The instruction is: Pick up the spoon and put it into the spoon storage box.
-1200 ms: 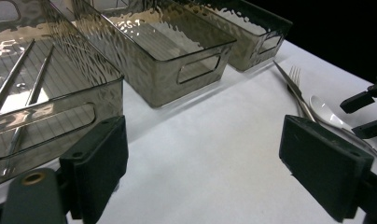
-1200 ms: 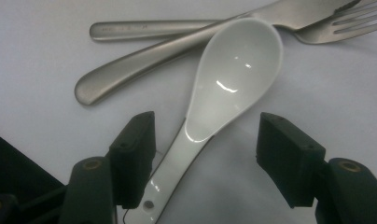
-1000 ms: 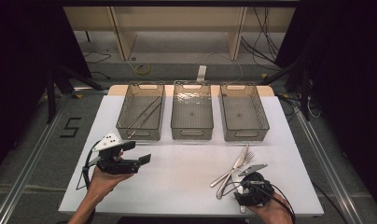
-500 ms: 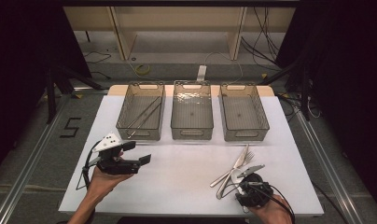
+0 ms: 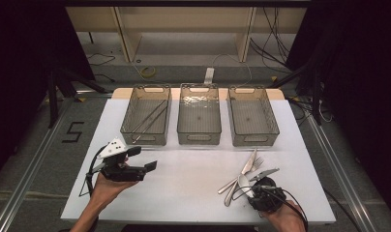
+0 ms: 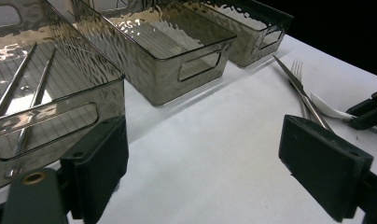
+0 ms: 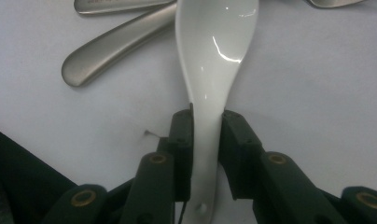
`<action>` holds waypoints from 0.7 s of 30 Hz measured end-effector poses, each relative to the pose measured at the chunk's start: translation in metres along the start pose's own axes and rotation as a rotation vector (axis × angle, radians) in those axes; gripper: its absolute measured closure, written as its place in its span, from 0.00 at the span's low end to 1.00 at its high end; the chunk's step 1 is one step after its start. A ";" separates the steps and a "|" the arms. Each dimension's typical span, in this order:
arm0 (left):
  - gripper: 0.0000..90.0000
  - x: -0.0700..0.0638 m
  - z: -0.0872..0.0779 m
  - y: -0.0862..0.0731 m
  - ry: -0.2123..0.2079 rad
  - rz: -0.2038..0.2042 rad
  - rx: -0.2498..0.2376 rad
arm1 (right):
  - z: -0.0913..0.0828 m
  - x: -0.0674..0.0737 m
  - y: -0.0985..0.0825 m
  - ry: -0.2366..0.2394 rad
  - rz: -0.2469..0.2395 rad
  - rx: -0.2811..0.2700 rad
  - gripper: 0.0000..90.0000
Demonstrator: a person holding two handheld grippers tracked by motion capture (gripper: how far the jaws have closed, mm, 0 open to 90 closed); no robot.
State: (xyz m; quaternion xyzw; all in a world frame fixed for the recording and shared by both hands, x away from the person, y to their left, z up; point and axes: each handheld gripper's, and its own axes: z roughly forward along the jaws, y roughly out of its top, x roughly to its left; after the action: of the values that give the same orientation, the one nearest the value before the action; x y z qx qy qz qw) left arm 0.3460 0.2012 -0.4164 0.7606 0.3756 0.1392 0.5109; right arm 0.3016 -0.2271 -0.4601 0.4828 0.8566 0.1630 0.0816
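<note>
A white ceramic spoon (image 7: 214, 60) lies on the white table, bowl pointing away from me. My right gripper (image 7: 207, 126) has just been closing, and both pads now press on the spoon's handle. In the high view that gripper (image 5: 254, 187) sits at the table's front right, at the near end of a small heap of cutlery with the spoon (image 5: 243, 182) in it. My left gripper (image 5: 144, 158) hovers at the front left with its jaws wide apart. Nothing is between the left gripper's (image 6: 203, 158) pads.
Three smoky clear bins stand in a row at the back: the left bin (image 5: 145, 141) holds two thin metal sticks (image 5: 150, 118), beside the middle bin (image 5: 199, 140) and right bin (image 5: 255, 141). A knife (image 5: 249, 163), a fork (image 5: 258, 162) and metal handles (image 7: 116, 44) lie by the spoon.
The right gripper's jaws have drawn together onto the spoon's handle. Both hands have stayed where they were.
</note>
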 end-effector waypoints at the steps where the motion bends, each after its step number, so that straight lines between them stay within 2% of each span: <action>1: 0.17 0.000 0.000 0.000 -0.001 0.000 0.003 | 0.000 -0.001 0.000 0.001 -0.002 0.003 0.84; 5: 0.17 -0.001 0.001 0.000 0.002 0.010 0.009 | 0.000 -0.001 0.000 0.005 0.003 0.002 0.85; 6: 0.17 -0.001 0.001 0.000 0.002 0.010 0.009 | 0.000 -0.003 0.000 0.005 -0.008 0.002 0.86; 11: 0.17 0.000 0.000 0.000 0.004 0.005 0.005 | 0.000 -0.005 0.000 0.023 0.012 0.000 0.87; 13: 0.17 0.000 0.000 0.000 0.004 0.006 0.004 | -0.001 -0.007 -0.001 0.022 0.007 -0.002 0.92; 14: 0.17 0.000 0.000 0.000 0.005 0.006 0.004 | -0.001 -0.006 -0.001 -0.008 0.014 -0.013 0.96; 15: 0.17 0.000 0.000 0.000 0.005 0.007 0.004 | -0.002 -0.009 -0.002 -0.009 0.015 -0.007 0.96; 17: 0.17 0.000 0.000 0.000 0.005 0.007 0.002 | -0.002 -0.013 -0.003 0.018 0.026 -0.014 0.96; 21: 0.17 0.000 0.000 0.000 0.007 0.009 0.001 | -0.003 -0.013 -0.003 0.020 0.016 -0.015 0.96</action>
State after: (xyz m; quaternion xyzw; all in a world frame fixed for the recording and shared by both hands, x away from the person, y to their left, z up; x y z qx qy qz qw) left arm 0.3461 0.2014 -0.4161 0.7621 0.3740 0.1441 0.5085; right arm 0.3047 -0.2401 -0.4587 0.4874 0.8522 0.1748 0.0752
